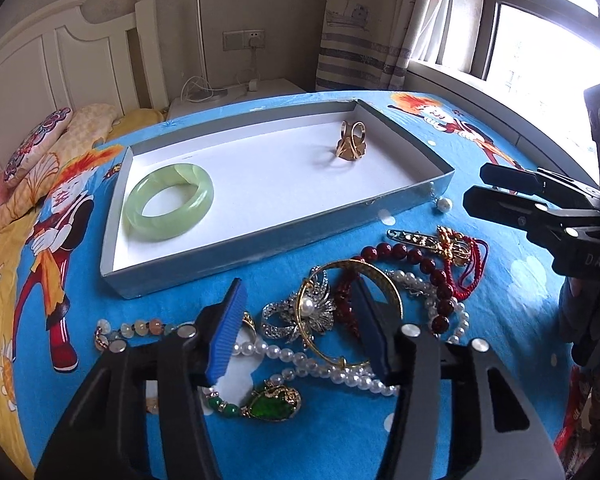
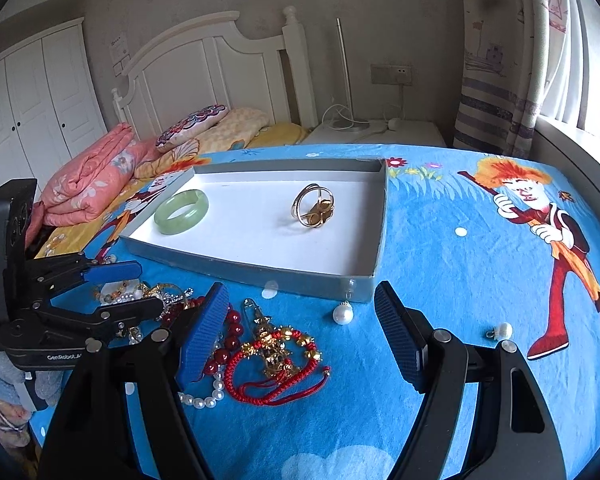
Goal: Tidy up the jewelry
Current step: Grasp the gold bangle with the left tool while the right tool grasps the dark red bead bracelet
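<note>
**Clerk:** What are you listing in the tray?

**Operator:** I am seeing a shallow grey cardboard tray with a white floor (image 1: 414,196) lying on the blue cartoon-print bedspread (image 1: 500,320). Inside, a pale green jade bangle (image 1: 169,205) is lying flat at one end, and a gold openwork ring (image 1: 351,141) is standing well apart from it, toward the other end. Both wrist views are showing these two.

**Clerk:** And outside the tray?

**Operator:** I am holding my left gripper (image 1: 300,330) with its blue-padded fingers apart, hovering over the loose heap and gripping nothing. Between them, that view is showing a gold hoop bangle (image 1: 384,280) lying over a silver flower brooch with a pearl centre (image 1: 314,308), with a white pearl strand (image 1: 324,368) and a green stone pendant in a gold setting (image 1: 272,404) nearer the camera. The right view is barely showing these; the left gripper's body is hiding most of them there.

**Clerk:** The right side?

**Operator:** My right gripper (image 2: 300,336) is also spread wide and empty. Between its fingers I am seeing a red cord bracelet with gold charms (image 2: 276,364), dark red round beads (image 2: 233,330) and a single white pearl drop (image 2: 342,314) just beside the tray's near wall. Only this view is showing a second pearl drop (image 2: 503,330) lying alone on the bedspread, outside the right finger.
</note>
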### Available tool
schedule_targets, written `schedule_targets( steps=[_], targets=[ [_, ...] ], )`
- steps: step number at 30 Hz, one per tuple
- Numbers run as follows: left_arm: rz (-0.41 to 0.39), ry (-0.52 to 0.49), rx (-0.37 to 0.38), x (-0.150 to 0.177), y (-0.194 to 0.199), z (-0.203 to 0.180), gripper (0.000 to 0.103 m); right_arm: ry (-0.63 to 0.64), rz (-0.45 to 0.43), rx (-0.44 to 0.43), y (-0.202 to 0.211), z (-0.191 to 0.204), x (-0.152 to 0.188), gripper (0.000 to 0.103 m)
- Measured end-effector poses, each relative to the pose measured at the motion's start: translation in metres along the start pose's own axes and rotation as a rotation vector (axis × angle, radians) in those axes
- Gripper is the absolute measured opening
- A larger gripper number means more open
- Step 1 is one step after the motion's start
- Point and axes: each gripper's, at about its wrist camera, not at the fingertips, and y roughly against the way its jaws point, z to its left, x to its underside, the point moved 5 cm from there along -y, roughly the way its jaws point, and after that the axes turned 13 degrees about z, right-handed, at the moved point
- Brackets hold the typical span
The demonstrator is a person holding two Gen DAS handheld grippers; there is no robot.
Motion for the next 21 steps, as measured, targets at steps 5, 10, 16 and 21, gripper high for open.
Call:
schedule_targets(
  steps=[5,10,16,21],
  targets=[
    [0.005,-0.009,-0.007,-0.001,-0.005,-0.001,0.04,0.026,0.001,0.01,-0.001,0.008,0.005,0.073],
    [0.003,-0.032,-0.013,-0.003,-0.01,-0.007,0.025,0.047,0.003,0.013,-0.002,0.012,0.005,0.073],
    [-0.071,-0.066,-0.019,-0.004,0.001,-0.015,0.007,0.063,0.013,0.004,-0.004,0.015,0.006,0.073],
    [-0.145,-0.002,-0.033,0.0,0.019,-0.002,0.007,0.17,0.039,-0.037,-0.008,0.041,0.011,0.053]
  ],
)
